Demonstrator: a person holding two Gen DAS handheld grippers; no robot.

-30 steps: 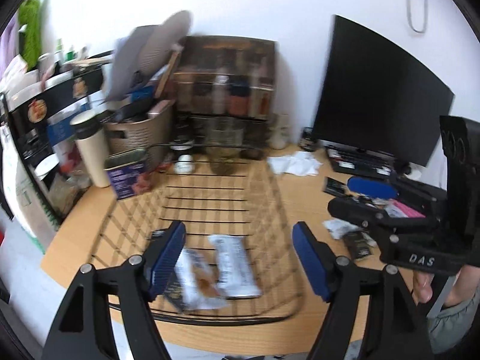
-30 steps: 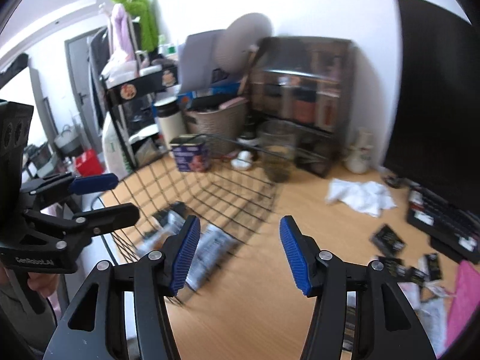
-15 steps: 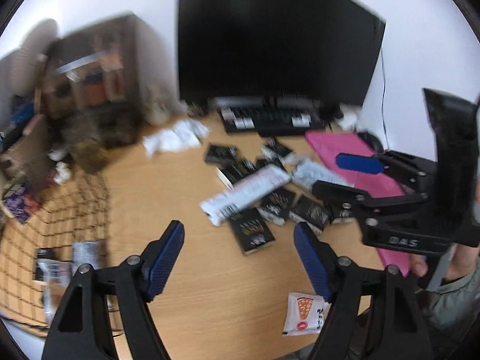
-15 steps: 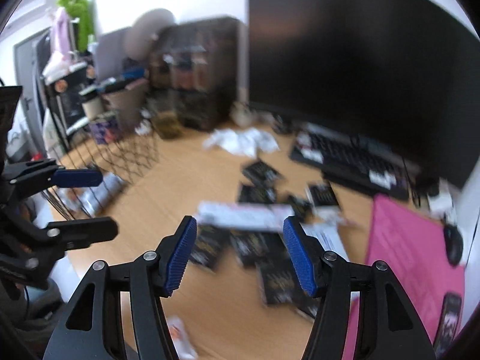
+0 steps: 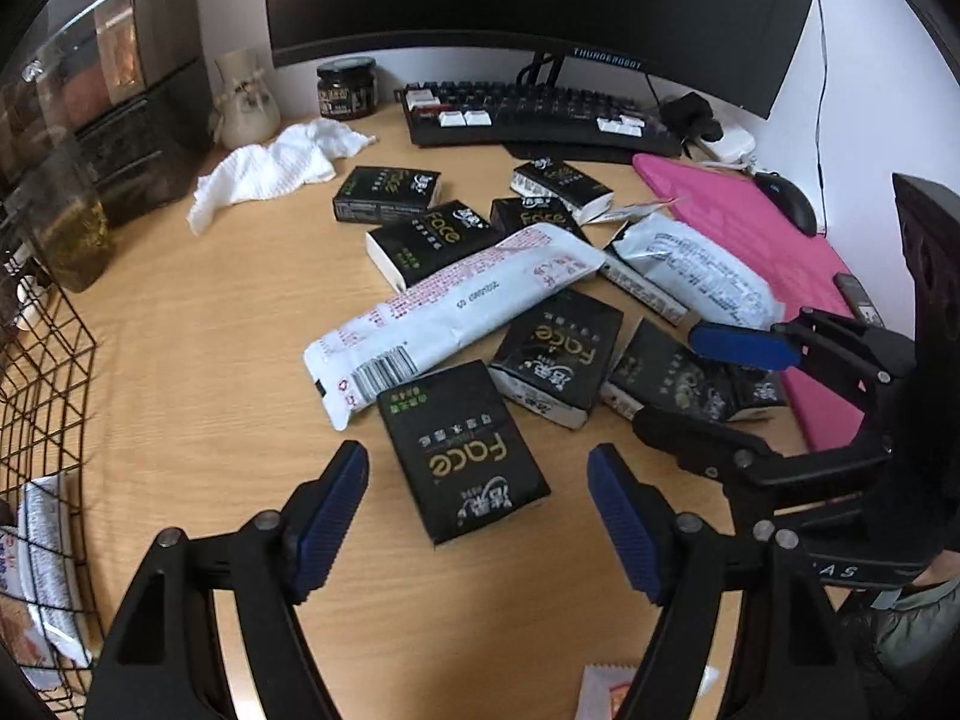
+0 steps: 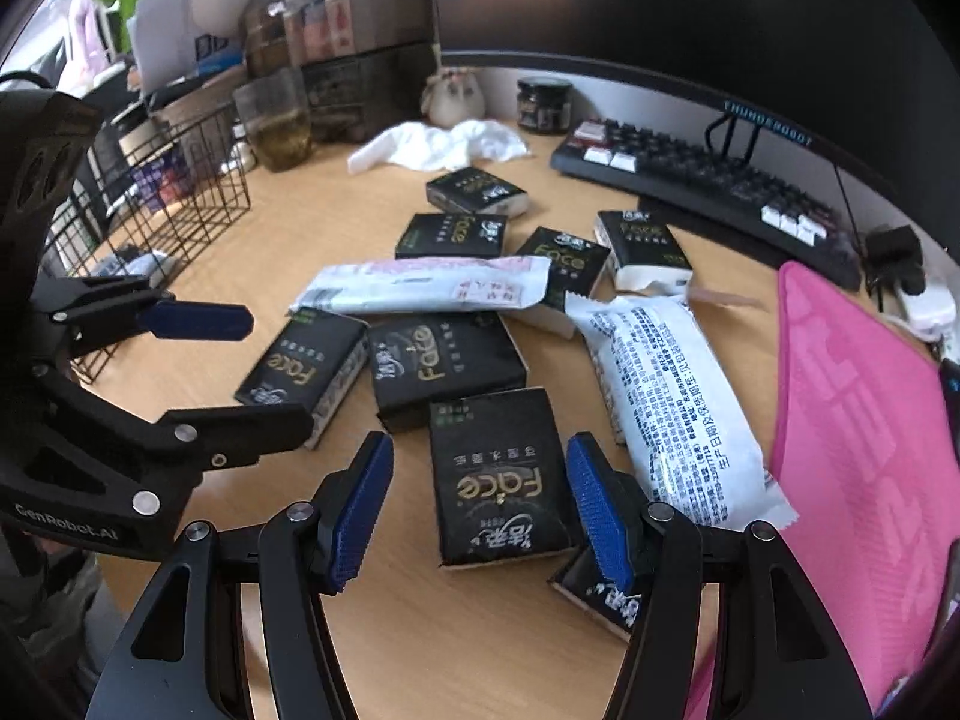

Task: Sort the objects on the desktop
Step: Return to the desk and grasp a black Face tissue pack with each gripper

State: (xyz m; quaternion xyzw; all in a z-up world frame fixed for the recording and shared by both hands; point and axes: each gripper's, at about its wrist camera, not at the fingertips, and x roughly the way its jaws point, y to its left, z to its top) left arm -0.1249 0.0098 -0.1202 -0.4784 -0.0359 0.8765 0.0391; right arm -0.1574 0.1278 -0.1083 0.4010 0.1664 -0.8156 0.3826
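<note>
Several black "Face" tissue packs lie scattered on the wooden desk with two long white snack packets (image 5: 456, 306) (image 6: 666, 396). My left gripper (image 5: 477, 516) is open and empty, its jaws on either side of the nearest black pack (image 5: 465, 459), just above it. My right gripper (image 6: 480, 510) is open and empty, its jaws on either side of another black pack (image 6: 498, 474). Each gripper shows in the other's view: the right one (image 5: 720, 384) and the left one (image 6: 234, 360). The black wire basket (image 5: 42, 372) (image 6: 174, 204) holds white packets at the left.
A keyboard (image 5: 540, 114) and monitor (image 5: 540, 0) stand at the back. A pink mat (image 6: 858, 468) lies at the right with a mouse (image 5: 786, 210). A crumpled white cloth (image 5: 270, 168), a dark jar (image 5: 347, 89), a glass (image 6: 276, 126) and drawer boxes are at back left.
Both grippers swung right from the wire basket to the pile of packs, then came down close over the nearest black packs. Both stayed open.
</note>
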